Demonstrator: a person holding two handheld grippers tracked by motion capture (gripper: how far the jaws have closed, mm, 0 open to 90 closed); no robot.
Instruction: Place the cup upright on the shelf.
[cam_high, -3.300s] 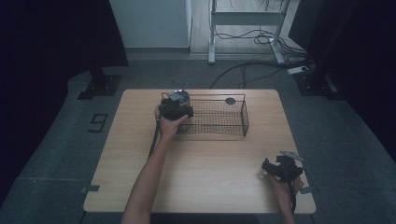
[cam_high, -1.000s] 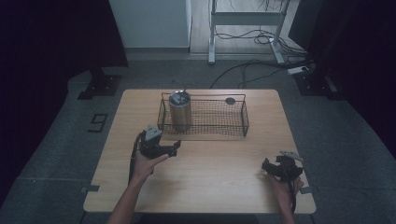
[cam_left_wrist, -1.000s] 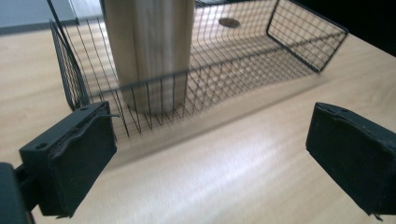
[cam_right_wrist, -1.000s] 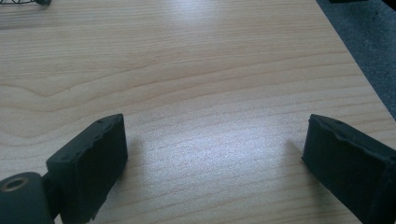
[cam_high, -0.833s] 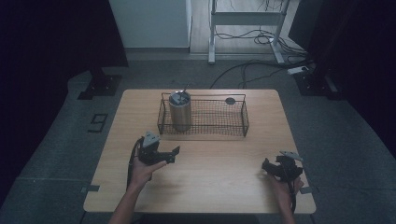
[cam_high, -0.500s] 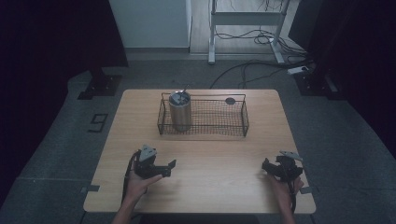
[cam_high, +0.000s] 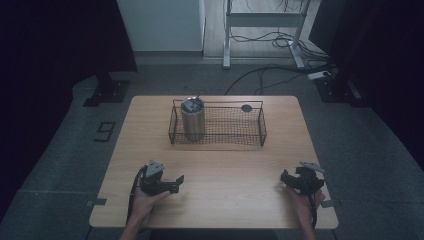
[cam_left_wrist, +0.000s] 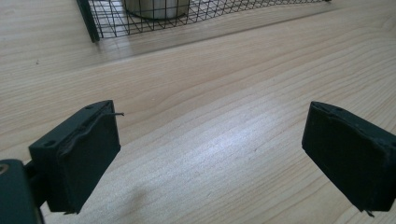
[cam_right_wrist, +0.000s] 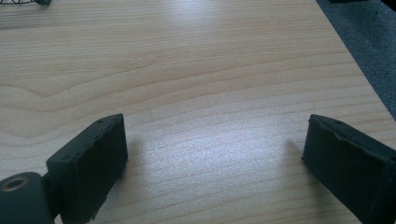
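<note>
Both grippers rest low over the wooden table (cam_high: 225, 170), jaws spread wide, nothing between them. Ahead of the left gripper (cam_left_wrist: 210, 158) stands a metal cup (cam_high: 193, 119), upright inside the wire basket (cam_high: 250, 142). The right gripper (cam_right_wrist: 215, 158) faces bare wood. Best kept parked and level.

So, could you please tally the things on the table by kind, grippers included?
Grippers: 2, left gripper and right gripper, both open and empty.
Wire baskets: 1, black basket.
Metal cups: 1, steel cup, upright in the basket's left end.
Small dark discs: 1, disc, behind the basket.
Total: 5
</note>
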